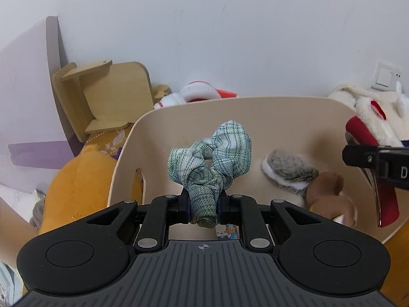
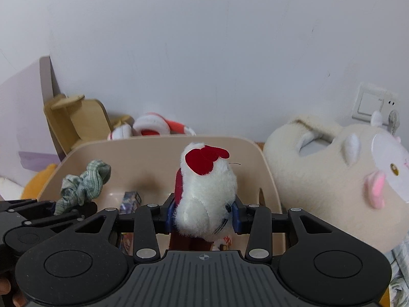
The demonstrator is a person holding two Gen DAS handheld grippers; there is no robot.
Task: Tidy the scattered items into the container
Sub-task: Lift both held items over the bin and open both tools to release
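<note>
My left gripper (image 1: 203, 204) is shut on a green plaid scrunchie (image 1: 212, 158) and holds it over the beige bin (image 1: 194, 107). The scrunchie also shows in the right wrist view (image 2: 84, 184), with the left gripper (image 2: 55, 209) below it. My right gripper (image 2: 203, 216) is shut on a small white plush with a red bow (image 2: 207, 192), held over the same bin (image 2: 158, 145). Inside the bin lie a grey and white furry item (image 1: 291, 170), a brown plush (image 1: 329, 194) and a small printed box (image 2: 131, 199).
A large cream plush (image 2: 332, 176) lies right of the bin. An orange plush (image 1: 76, 184) lies to its left. A wooden stand (image 1: 102, 97) and a red and white plush (image 1: 196, 92) sit behind, against the white wall. A wall switch (image 2: 370, 105) is at right.
</note>
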